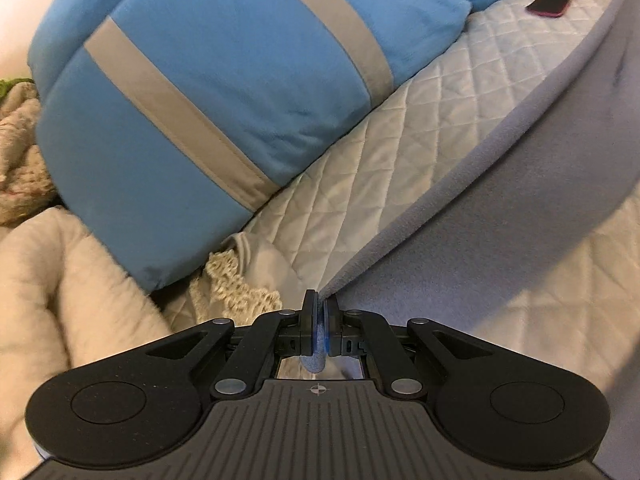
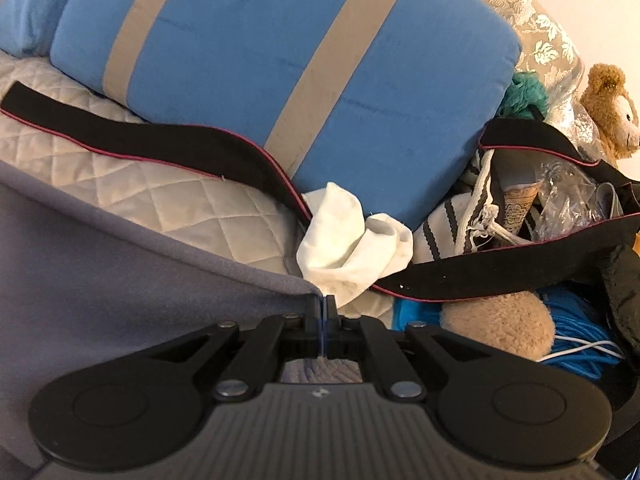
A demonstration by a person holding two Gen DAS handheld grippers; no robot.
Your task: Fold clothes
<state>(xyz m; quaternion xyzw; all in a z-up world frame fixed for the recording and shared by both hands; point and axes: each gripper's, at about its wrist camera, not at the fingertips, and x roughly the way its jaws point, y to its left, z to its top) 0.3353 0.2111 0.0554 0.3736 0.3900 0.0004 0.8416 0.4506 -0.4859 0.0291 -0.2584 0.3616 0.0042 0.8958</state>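
Observation:
A grey fleece garment stretches above a quilted cream bedspread. My left gripper is shut on one corner of it, and the cloth runs off to the right and up. In the right wrist view the same grey garment fills the lower left, and my right gripper is shut on its other corner. The edge between the two corners looks taut. A white cloth lies crumpled just beyond the right gripper.
Blue pillows with tan stripes lean at the head of the bed. A black strap with pink trim crosses the bedspread. A black bag, a teddy bear, a blue cable and beige blankets crowd the sides.

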